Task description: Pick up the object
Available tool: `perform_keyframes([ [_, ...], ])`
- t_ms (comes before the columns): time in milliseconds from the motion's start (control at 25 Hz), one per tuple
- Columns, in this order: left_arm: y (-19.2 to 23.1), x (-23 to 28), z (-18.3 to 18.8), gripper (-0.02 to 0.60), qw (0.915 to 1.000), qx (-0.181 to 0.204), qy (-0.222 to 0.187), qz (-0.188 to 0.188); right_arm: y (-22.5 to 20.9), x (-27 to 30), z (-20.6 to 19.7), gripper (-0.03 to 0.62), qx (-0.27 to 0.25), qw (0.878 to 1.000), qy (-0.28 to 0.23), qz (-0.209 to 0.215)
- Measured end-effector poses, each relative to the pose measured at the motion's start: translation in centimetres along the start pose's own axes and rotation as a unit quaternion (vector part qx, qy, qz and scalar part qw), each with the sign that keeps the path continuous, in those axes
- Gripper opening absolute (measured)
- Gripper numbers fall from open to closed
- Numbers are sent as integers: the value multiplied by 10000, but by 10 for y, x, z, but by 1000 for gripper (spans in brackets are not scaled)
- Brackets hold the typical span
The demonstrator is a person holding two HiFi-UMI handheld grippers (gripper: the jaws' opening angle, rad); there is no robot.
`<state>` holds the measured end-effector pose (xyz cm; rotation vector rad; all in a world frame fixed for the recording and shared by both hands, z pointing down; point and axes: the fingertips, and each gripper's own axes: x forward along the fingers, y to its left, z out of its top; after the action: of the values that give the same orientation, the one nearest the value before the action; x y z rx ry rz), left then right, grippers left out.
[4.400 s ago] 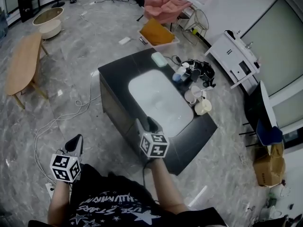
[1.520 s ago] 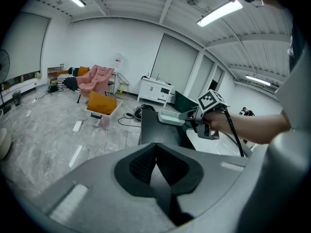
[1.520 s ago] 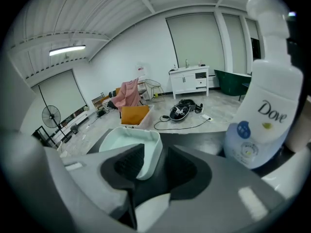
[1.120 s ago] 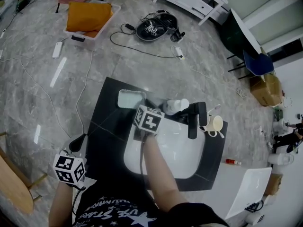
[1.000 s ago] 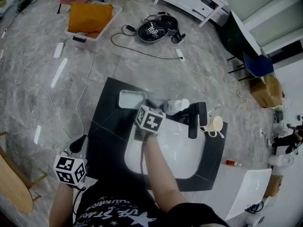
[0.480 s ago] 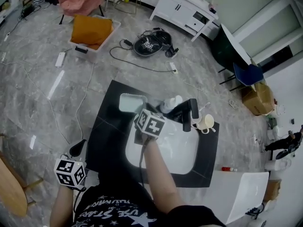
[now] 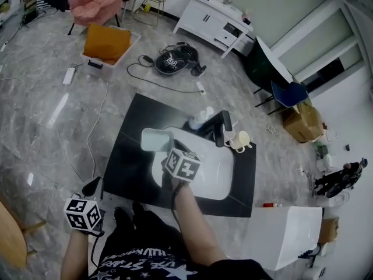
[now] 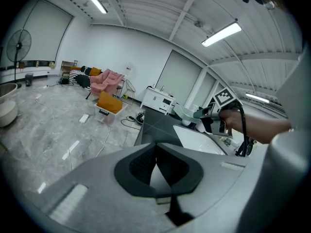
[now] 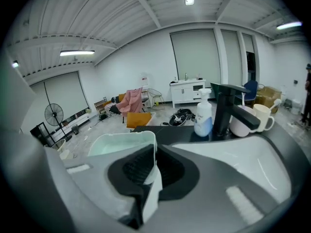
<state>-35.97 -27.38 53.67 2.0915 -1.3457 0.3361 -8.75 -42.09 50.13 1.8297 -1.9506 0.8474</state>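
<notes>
The object is a pale mint tray with a raised rim. My right gripper is shut on its near rim and holds it just over the black counter, left of the sink. In the right gripper view the tray fills the left foreground, its thin wall pinched between the pads. My left gripper hangs low at my left side, off the counter, shut on nothing. Its own view shows the tray held by the right gripper in the distance.
A white sink basin is set in the counter, with a black faucet, a pump bottle and a cream mug behind it. On the floor lie cables, a crate with an orange cushion and a white cabinet.
The right gripper has drawn back toward me with the tray, away from the counter's far left corner. The head view has pulled away, so the counter looks smaller.
</notes>
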Motion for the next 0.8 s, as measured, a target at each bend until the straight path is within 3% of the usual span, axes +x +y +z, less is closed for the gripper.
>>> perform_keyframes([
  [360, -35, -23, -28, 9, 9999, -63, -50, 106, -12, -49, -27, 18, -198, 9995, -4, 234],
  [800, -123, -47, -69, 9, 9979, -98, -318, 548, -57, -107, -71, 18, -486, 9950, 102, 861],
])
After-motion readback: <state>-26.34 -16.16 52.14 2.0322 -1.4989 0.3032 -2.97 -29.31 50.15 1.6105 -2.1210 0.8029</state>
